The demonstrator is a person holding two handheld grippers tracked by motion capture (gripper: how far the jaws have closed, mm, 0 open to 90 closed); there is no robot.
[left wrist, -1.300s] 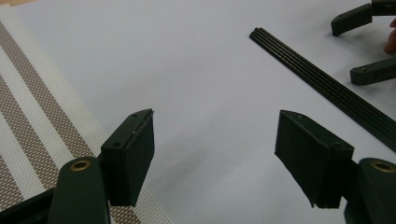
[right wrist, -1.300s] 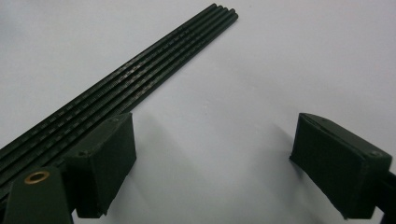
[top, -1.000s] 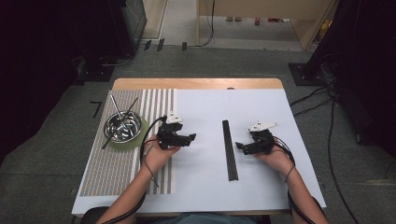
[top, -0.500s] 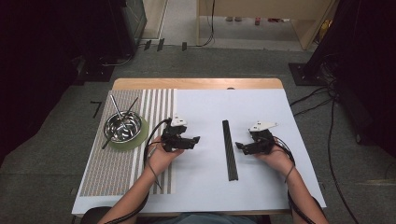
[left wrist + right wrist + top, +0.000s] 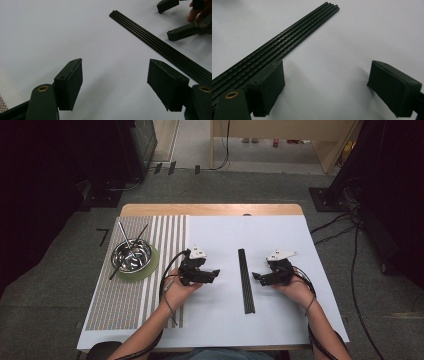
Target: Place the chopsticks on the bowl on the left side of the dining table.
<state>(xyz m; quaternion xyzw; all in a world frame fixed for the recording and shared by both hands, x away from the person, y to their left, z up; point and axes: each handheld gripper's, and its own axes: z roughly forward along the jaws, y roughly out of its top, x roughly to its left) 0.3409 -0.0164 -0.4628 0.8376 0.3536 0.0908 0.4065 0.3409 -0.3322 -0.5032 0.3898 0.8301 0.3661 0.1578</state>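
Observation:
A long black ribbed strip lies lengthwise on the white table sheet between my two grippers. My left gripper is to its left, pointing right toward it, open with nothing between the jaws. In the left gripper view the strip runs diagonally ahead, and the other gripper's jaws are beyond it. My right gripper is just right of the strip, pointing left, open and empty. In the right gripper view the strip passes close by the left jaw.
A striped placemat covers the table's left side. On it a steel bowl rests on a green coaster, holding thin metal sticks. Cables trail from both grippers along the forearms. The table's wooden far edge is bare.
My left gripper has moved right, off the placemat's edge and closer to the black strip. The right gripper has stayed in place.

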